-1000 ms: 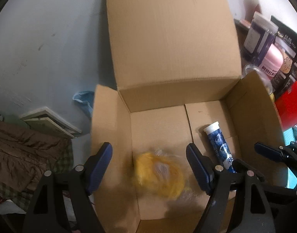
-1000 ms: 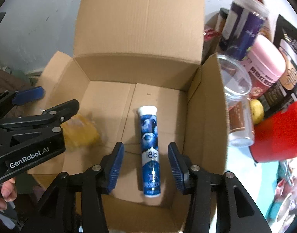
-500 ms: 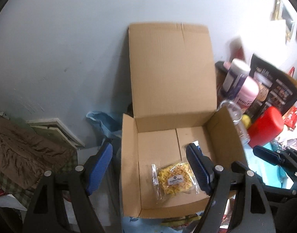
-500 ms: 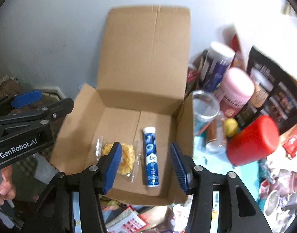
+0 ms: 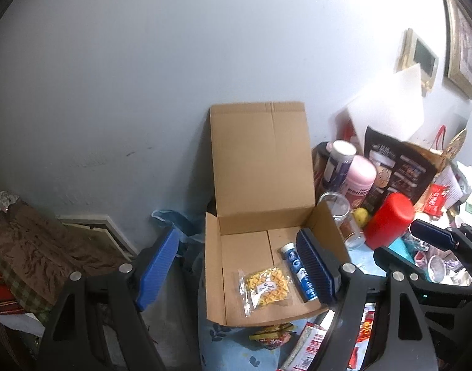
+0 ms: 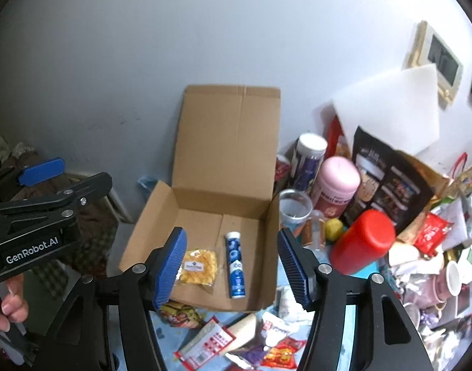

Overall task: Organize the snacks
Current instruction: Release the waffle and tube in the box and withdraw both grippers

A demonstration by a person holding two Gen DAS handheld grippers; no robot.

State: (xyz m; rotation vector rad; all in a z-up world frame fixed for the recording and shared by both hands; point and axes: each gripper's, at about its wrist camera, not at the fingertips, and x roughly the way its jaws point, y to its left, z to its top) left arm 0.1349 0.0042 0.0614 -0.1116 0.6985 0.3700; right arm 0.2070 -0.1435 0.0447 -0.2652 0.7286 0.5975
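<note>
An open cardboard box (image 5: 214, 262) (image 6: 143, 235) stands against the wall with its lid up. Inside lie a clear bag of yellow snacks (image 5: 268, 286) (image 6: 199, 267) and, to its right, a blue tube with a white cap (image 5: 293, 259) (image 6: 236, 269). My left gripper (image 5: 236, 266) hangs well above and in front of the box, its jaws opening with nothing between them. Its right finger hides part of the tube. My right gripper (image 6: 233, 269) is equally high; its jaws are opening too and hold nothing.
Loose snack packets (image 6: 229, 340) lie on the blue cloth in front of the box. To the right crowd a red container (image 6: 362, 241), a pink canister (image 6: 338, 182), a clear jar (image 6: 294, 210) and a dark bag (image 6: 387, 179). A brown blanket (image 5: 35, 247) lies left.
Both grippers have risen and drawn back from the box, which now looks small and far below. The right jaws have spread wider. The bag and tube stay in the box.
</note>
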